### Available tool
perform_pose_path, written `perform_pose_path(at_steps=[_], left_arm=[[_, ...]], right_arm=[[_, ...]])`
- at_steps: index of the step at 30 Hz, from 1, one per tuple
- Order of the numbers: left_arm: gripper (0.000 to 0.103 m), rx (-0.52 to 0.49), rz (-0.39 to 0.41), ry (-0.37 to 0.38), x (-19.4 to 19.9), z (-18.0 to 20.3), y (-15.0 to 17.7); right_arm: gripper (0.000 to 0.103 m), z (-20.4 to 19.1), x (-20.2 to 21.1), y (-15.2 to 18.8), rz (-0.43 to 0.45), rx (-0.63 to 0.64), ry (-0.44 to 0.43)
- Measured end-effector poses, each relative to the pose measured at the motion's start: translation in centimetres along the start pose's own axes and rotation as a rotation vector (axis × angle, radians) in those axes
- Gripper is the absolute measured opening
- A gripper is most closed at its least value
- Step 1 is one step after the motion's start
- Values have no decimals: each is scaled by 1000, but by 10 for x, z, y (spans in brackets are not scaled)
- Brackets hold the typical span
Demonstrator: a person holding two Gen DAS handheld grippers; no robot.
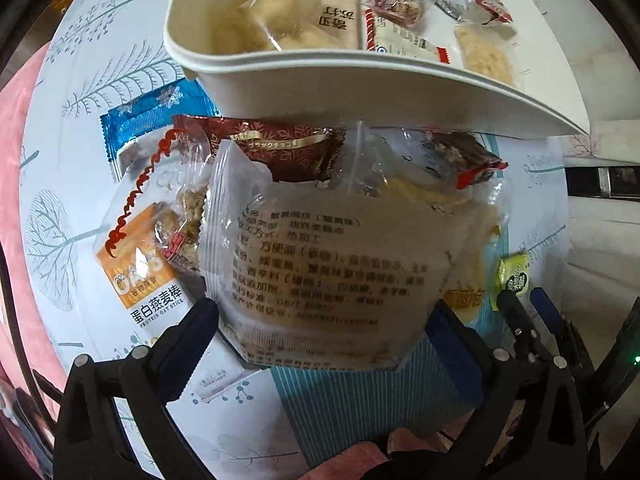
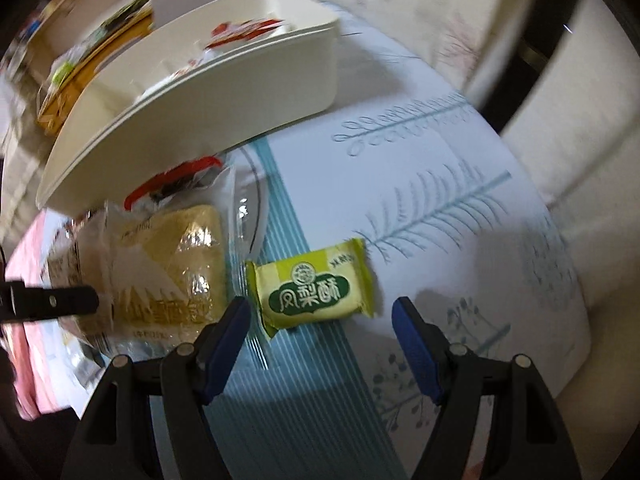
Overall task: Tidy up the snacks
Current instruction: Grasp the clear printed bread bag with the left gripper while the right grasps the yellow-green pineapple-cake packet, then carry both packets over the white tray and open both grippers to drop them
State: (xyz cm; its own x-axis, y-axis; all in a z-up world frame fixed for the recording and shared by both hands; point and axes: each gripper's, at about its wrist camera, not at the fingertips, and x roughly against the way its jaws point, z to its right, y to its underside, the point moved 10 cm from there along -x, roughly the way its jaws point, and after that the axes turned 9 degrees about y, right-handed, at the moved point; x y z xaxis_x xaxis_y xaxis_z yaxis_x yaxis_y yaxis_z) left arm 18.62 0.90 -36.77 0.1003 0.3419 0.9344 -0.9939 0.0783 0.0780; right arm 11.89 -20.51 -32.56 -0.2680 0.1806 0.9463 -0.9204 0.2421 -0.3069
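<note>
My left gripper (image 1: 324, 312) has its jaws wide apart on either side of a clear packet with printed text (image 1: 320, 264), touching its edges; a firm grip is not evident. Behind the packet lie a brown chocolate pack (image 1: 288, 148), an orange oat-stick pack (image 1: 148, 256) and a blue wrapper (image 1: 148, 112). A white divided box (image 1: 280, 68) holding several snacks stands beyond. My right gripper (image 2: 320, 312) is open, just short of a green pineapple-cake packet (image 2: 312, 284) lying flat; the packet also shows in the left wrist view (image 1: 514, 276).
The snack pile shows in the right wrist view, with a yellow cracker packet (image 2: 172, 264) at the left beside the white box (image 2: 208, 92). The printed tablecloth (image 2: 440, 216) covers a round table. A pink cloth (image 1: 16, 160) lies at the left edge.
</note>
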Motion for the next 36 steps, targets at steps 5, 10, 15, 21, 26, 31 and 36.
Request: perform_pose_path(at_steps=[5, 10, 15, 21, 26, 31, 36], left_arm=[[103, 59, 0, 4, -9, -3, 0], [103, 81, 11, -11, -17, -1, -1], [103, 149, 11, 13, -31, -1, -4], [101, 273, 7, 98, -42, -8, 1], [91, 272, 25, 96, -43, 2, 5], [84, 277, 36, 90, -36, 3, 12], [83, 254, -16, 51, -30, 12, 19]], right_arm=[[75, -14, -6, -1, 15, 170, 23], [75, -16, -12, -3, 14, 234, 7], [75, -13, -23, -5, 10, 270, -11], [75, -10, -28, -6, 19, 274, -40], [68, -10, -30, -12, 47, 267, -16], [62, -12, -30, -15, 52, 267, -5], [60, -15, -22, -10, 43, 251, 9]])
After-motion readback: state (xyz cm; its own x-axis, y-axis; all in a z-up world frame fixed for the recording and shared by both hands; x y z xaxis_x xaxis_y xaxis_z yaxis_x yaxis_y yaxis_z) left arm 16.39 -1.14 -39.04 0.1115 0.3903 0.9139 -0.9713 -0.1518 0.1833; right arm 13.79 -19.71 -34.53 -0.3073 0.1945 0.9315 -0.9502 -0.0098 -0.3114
